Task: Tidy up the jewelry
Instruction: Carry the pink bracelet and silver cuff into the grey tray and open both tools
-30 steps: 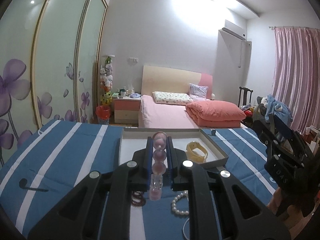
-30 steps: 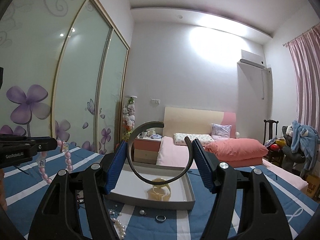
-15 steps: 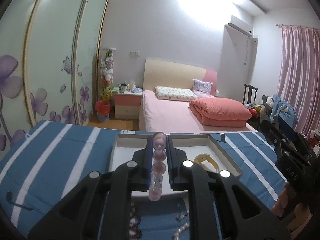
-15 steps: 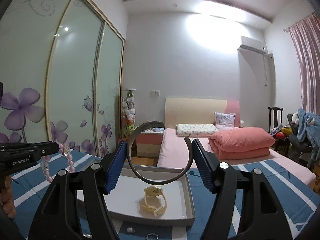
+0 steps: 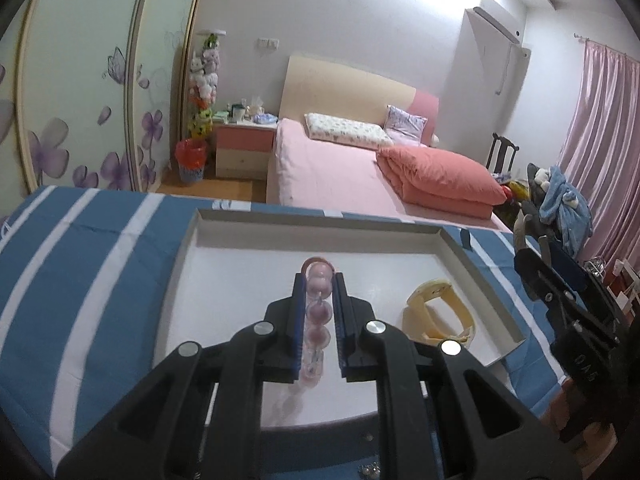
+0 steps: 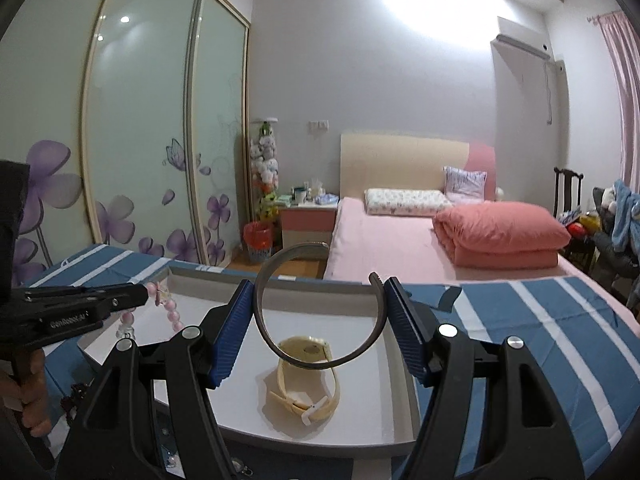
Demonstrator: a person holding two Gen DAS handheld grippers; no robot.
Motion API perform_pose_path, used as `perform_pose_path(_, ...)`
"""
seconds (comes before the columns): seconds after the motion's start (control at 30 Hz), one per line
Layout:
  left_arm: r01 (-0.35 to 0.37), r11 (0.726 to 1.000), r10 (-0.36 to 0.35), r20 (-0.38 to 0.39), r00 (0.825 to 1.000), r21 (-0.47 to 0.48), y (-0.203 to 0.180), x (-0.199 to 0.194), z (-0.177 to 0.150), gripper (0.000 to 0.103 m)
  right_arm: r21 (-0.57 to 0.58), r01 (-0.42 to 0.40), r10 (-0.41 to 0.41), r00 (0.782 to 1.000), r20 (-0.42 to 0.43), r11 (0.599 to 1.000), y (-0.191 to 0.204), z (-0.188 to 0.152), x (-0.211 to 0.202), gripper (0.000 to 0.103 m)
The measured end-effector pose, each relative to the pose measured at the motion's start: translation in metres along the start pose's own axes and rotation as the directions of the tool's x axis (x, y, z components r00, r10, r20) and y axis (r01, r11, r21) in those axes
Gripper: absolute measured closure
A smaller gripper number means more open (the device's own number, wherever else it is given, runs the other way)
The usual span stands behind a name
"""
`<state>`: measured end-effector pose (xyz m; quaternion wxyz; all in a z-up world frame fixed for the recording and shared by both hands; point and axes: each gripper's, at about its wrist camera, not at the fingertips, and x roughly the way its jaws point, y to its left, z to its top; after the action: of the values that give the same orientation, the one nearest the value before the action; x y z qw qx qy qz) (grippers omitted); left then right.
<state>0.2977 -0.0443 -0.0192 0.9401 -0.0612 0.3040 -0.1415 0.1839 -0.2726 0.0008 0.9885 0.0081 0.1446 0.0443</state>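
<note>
My left gripper [image 5: 318, 284] is shut on a pink bead bracelet [image 5: 318, 308] and holds it over the white tray [image 5: 248, 240]. From the right wrist view the bracelet [image 6: 170, 312] hangs from the left gripper [image 6: 146, 294] above the tray's left part [image 6: 384, 412]. My right gripper [image 6: 320, 300] is shut on a dark open bangle [image 6: 320, 362] above the tray. A cream yellow watch [image 5: 440, 312] lies in the tray, also seen in the right wrist view [image 6: 306, 380].
The tray sits on a blue cloth with white stripes [image 5: 80, 260]. Small loose jewelry lies on the cloth near the front edge [image 5: 370, 469]. A pink bed [image 6: 400, 232] and a mirrored wardrobe [image 6: 140, 140] stand behind.
Both grippers have moved forward and tilted down over the tray. The bead bracelet now hangs above the tray's white floor. The loose pearls and rings have dropped below view.
</note>
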Motion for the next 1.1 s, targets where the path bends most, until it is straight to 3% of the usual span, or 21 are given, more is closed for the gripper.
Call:
perform_pose_path(0.03,-0.001,1.000,0.001,0.001,1.000,-0.002,0.000,0.000,-0.002,0.084,0.003,-0.003,0.003,1.000,-0.007,1.000,-0.001,0.000,0.001,0.037)
perform_pose_path(0.1,-0.004,1.000,0.004,0.003,1.000,-0.013,0.004,0.002,-0.002,0.061,0.001,-0.007,0.007,1.000,-0.025,1.000,0.000,-0.002,0.002,0.037)
perform_pose_path(0.27,-0.024,0.999,0.027,0.049,0.998,-0.047,0.015,-0.007,0.001,0.060,-0.033,-0.016,0.013,0.996,-0.084,0.999,0.010,-0.004,0.016,0.037)
perform_pose_path(0.4,-0.049,0.996,0.056,0.105,0.993,-0.069,0.021,-0.021,0.006,0.047,-0.056,-0.025,0.016,0.987,-0.160,0.998,0.018,-0.007,0.032,0.037)
perform_pose_path(0.67,-0.067,0.994,0.079,0.152,0.985,-0.085,0.025,-0.035,0.013,0.040,-0.023,-0.038,0.029,0.952,-0.304,0.999,0.017,-0.010,0.061,0.036)
perform_pose_path(0.77,-0.066,0.994,0.079,0.153,0.985,-0.085,0.025,-0.036,0.014,0.039,-0.001,-0.043,0.041,0.962,-0.272,0.999,0.014,-0.010,0.055,0.025)
perform_pose_path(0.87,-0.070,0.994,0.082,0.161,0.984,-0.083,0.025,-0.038,0.015,0.039,-0.004,-0.047,0.045,0.971,-0.234,0.999,0.013,-0.006,0.041,0.024)
perform_pose_path(1.1,-0.081,0.993,0.095,0.181,0.979,-0.085,0.041,-0.085,0.006,0.039,0.029,-0.055,0.059,0.980,-0.192,0.998,0.007,0.005,0.003,0.024)
